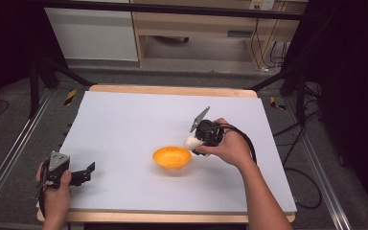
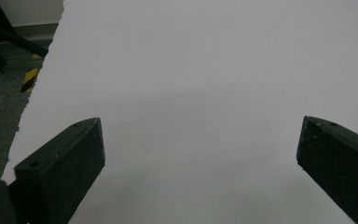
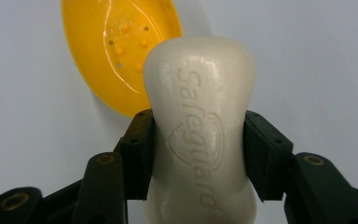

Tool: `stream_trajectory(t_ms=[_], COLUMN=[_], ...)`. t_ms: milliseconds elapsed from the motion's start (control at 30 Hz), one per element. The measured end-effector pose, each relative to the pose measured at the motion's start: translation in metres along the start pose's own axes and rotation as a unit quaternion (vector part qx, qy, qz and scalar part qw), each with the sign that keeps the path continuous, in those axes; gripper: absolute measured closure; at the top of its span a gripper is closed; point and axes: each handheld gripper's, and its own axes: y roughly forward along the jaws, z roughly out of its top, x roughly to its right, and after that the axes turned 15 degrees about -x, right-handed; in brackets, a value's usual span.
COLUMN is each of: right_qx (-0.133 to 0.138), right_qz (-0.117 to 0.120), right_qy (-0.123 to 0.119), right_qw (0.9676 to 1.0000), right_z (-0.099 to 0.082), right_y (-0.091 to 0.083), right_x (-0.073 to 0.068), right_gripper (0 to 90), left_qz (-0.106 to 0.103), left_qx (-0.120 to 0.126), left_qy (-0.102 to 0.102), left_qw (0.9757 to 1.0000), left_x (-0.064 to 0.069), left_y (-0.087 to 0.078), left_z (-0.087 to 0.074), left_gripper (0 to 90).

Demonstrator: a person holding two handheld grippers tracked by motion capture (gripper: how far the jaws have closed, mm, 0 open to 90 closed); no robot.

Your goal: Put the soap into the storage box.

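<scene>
White sheeting covers the tabletop [image 1: 124, 124], with dark floor, cables and a wooden cabinet beyond its far edge. On it, just ahead of the right claw [image 1: 193, 142], sits a yellow soap dish [image 1: 172, 158], empty, its inside dotted with small bumps and drain holes.

That right claw is clamped on a cream bar of soap [image 3: 200, 135]; in the right gripper view its two black pads press the bar's narrowed waist from either side, with the embossed brand face turned toward the camera and the rounded end of the bar jutting out past the tips. From above, the soap [image 1: 192, 142] hangs off the tip of the claw, just beside the dish's near rim and not yet over the hollow.

The left claw [image 1: 87, 171] rests well off to the other side, near the tabletop's edge, its jaws spread wide with nothing between them but bare sheet.

The step in hand looks like setting the bar into the dish. To do it well, I would carry the soap on until it hangs squarely over the middle of the hollow, tilt it so a broad face goes down, lower until it touches the bumps, and only then let go. The bar is likely slick and the dish light, so an early drop or a nudge on the rim could skid either one.
</scene>
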Motion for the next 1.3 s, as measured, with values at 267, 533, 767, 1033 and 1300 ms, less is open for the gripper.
stream_trajectory(t_ms=[267,533,767,1033,1300], right_qx=[-0.002,-0.002,-0.006,-0.013,-0.018], right_qz=[0.001,0.0,0.004,0.005,0.007], right_qy=[-0.026,-0.061,-0.075,-0.096,-0.114], right_qw=[0.9997,0.9981,0.9971,0.9953,0.9933], right_z=[0.016,0.032,0.044,0.054,0.064], right_y=[0.002,0.004,0.007,0.013,0.017], right_x=[-0.009,-0.017,-0.022,-0.027,-0.031], right_gripper=[49.6,49.5,49.5,49.5,49.5], left_qz=[-0.001,-0.001,-0.003,-0.004,-0.004], left_qx=[0.0,0.001,0.001,0.002,0.002], left_qy=[-0.001,-0.002,-0.003,-0.004,-0.004], left_qw=[1.0,1.0,1.0,1.0,1.0], left_x=[0.0,0.0,0.0,-0.001,-0.001], left_y=[0.0,0.0,0.0,0.0,0.0], left_z=[0.0,0.0,0.0,0.0,0.0], left_gripper=[0.4,0.4,0.4,0.3,0.3])
